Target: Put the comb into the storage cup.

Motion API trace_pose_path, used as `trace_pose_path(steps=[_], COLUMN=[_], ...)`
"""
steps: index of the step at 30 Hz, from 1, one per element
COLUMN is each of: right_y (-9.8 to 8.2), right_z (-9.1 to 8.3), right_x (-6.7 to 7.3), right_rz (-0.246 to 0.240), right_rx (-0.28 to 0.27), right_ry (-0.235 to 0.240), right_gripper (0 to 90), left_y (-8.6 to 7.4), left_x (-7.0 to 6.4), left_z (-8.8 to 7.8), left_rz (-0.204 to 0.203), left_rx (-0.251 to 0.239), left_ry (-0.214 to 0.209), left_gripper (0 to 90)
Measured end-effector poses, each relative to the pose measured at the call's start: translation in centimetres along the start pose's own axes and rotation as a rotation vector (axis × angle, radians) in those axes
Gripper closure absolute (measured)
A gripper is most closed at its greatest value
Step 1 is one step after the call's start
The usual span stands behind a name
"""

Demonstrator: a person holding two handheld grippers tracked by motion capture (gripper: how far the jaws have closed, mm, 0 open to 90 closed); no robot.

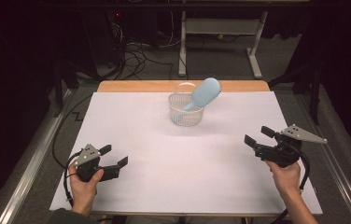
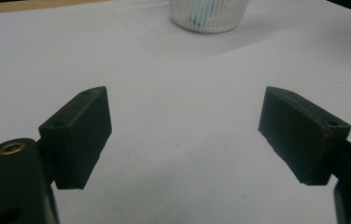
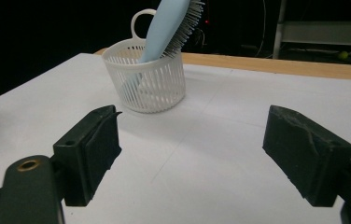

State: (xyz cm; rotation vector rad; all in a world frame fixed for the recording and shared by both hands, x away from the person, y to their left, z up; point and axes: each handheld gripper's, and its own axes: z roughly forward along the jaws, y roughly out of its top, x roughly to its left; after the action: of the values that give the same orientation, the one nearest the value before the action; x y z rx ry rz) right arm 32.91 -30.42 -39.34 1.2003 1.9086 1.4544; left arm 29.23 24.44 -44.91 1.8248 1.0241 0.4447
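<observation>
A white slatted basket (image 1: 186, 111) with a loop handle stands toward the back middle of the white table sheet (image 1: 178, 154). A light blue hairbrush (image 1: 205, 93) stands handle-down in it and leans to the right, bristles facing right. The basket (image 3: 146, 79) and brush (image 3: 170, 25) appear ahead and left in the right gripper view; the basket's base (image 2: 209, 14) sits at the top of the left gripper view. My left gripper (image 1: 114, 156) rests open at the front left, holding nothing. At the right edge my right gripper (image 1: 257, 135) is open and holds nothing too.
A wooden tabletop edge (image 1: 183, 86) shows behind the sheet. Beyond it are a white desk frame (image 1: 220, 42) and tangled cables (image 1: 136, 56) on the floor. A black cable (image 1: 64, 130) trails off the table's left side.
</observation>
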Motion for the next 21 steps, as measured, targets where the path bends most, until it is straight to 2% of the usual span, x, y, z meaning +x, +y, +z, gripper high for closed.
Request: trace_pose_path(steps=[21], right_y=[-1.3], right_z=[-0.9], right_x=[0.6], right_rz=[-0.010], right_rx=[-0.013], right_ry=[-0.002], right_gripper=[18.8], left_y=[0.0], left_x=[-0.2], left_z=[-0.1], left_rz=[0.006], left_rx=[-0.003], left_ry=[-0.003], left_gripper=[18.1])
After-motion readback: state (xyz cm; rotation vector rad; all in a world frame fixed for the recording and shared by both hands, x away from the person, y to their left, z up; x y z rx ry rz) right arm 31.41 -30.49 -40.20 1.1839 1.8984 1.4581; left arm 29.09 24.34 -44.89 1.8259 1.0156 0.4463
